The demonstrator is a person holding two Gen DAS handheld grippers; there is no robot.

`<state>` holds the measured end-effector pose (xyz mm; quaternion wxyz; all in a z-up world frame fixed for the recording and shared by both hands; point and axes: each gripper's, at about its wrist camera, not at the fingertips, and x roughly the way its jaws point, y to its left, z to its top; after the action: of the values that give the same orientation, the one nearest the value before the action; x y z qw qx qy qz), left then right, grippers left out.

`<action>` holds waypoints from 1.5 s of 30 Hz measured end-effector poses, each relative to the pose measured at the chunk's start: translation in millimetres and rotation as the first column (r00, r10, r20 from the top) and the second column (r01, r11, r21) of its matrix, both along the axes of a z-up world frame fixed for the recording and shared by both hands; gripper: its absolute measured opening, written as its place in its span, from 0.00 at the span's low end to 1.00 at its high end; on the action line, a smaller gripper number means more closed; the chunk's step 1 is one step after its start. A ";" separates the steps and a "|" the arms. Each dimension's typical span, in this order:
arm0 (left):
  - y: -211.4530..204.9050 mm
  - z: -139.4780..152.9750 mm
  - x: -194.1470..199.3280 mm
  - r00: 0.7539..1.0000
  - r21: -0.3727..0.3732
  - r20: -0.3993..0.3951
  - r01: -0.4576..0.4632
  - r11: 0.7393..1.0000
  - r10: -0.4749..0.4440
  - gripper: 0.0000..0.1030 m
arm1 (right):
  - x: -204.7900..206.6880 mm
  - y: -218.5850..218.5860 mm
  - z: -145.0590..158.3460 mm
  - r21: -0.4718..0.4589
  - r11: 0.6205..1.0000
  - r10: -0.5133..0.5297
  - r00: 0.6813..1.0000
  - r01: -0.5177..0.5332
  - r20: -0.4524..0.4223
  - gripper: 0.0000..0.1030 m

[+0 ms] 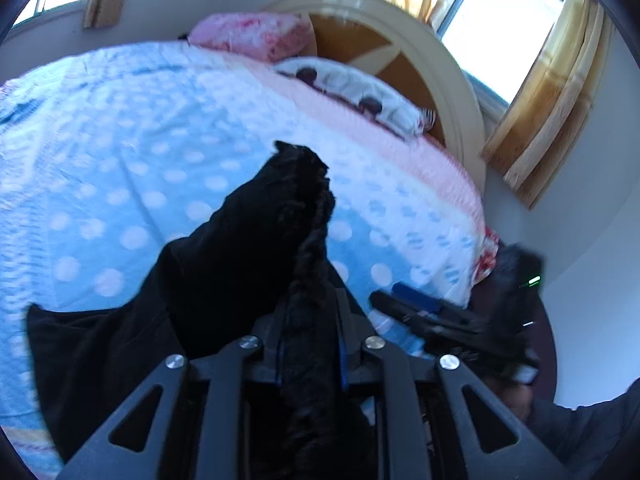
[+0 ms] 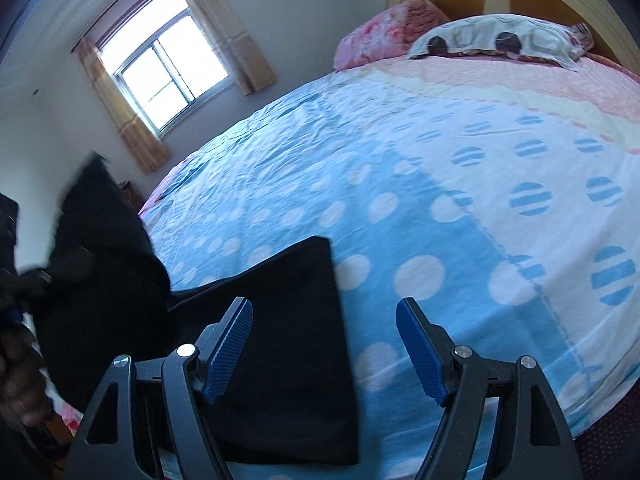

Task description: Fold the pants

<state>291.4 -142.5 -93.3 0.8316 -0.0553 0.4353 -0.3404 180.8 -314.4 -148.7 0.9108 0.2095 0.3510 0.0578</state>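
Black pants (image 1: 248, 232) lie on the blue dotted bedspread (image 1: 120, 140). My left gripper (image 1: 310, 320) is shut on a bunched, fuzzy edge of the pants and holds it lifted above the bed. In the right wrist view the pants (image 2: 288, 320) lie flat at the near edge, with a raised part at the left (image 2: 108, 240). My right gripper (image 2: 324, 344) is open and empty, its left finger over the flat pants. The right gripper also shows in the left wrist view (image 1: 416, 308), low right, beside the bed edge.
Pink pillow (image 2: 380, 36) and white pillow (image 2: 500, 40) lie against the round headboard (image 1: 440, 52). Windows with curtains (image 2: 168, 76) are on the walls. The bed's right edge (image 1: 480, 248) drops near the wall. The left gripper and the hand holding it (image 2: 16, 384) show at the far left.
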 end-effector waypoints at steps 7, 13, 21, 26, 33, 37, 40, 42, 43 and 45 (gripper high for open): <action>-21.2 -14.6 -11.4 0.999 -0.048 -0.015 0.046 0.998 -0.046 0.40 | -4.8 -19.4 2.6 0.027 0.997 -0.072 0.997 0.071 0.022 0.73; 27.7 -6.0 -35.8 0.989 0.019 0.111 -0.104 0.994 0.101 0.68 | -16.3 -4.7 21.2 -0.023 0.999 0.050 0.995 -0.048 0.085 0.73; 90.5 -40.2 -67.3 0.942 0.179 0.197 -0.306 0.935 0.270 0.73 | -20.6 52.2 2.3 -0.150 0.927 0.337 0.939 -0.344 -0.074 0.46; 115.9 -53.7 -71.1 0.928 0.149 0.161 -0.359 0.921 0.336 0.73 | -28.4 55.2 7.9 -0.228 0.894 0.374 0.922 -0.386 -0.096 0.11; 111.3 -58.4 -76.5 0.926 0.189 0.212 -0.353 0.916 0.313 0.74 | -39.9 60.9 26.9 -0.419 0.808 0.388 0.909 -0.415 -0.151 0.09; 114.0 -71.1 -74.4 0.926 0.211 0.200 -0.360 0.909 0.321 0.74 | -30.6 55.2 -5.5 -0.430 0.808 0.333 0.914 -0.403 -0.230 0.09; 120.7 -67.1 -74.7 0.920 0.216 0.216 -0.371 0.903 0.326 0.74 | -29.0 50.7 0.9 -0.398 0.824 0.331 0.913 -0.403 -0.240 0.10; 130.0 -56.5 -72.0 0.907 0.202 0.243 -0.393 0.897 0.343 0.74 | -29.5 50.6 6.6 -0.402 0.815 0.342 0.906 -0.418 -0.248 0.11; 132.2 -52.0 -70.4 0.902 0.200 0.254 -0.402 0.894 0.349 0.74 | -30.5 51.4 11.3 -0.414 0.804 0.349 0.903 -0.426 -0.252 0.13; 137.8 -40.3 -63.2 0.891 0.195 0.282 -0.417 0.888 0.356 0.74 | -31.0 53.7 23.1 -0.458 0.789 0.333 0.912 -0.409 -0.240 0.20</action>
<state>228.2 -4.7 -133.6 0.9293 0.0054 0.3516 -0.1132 149.9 -260.7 -125.6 0.8757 -0.1024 0.4542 0.1279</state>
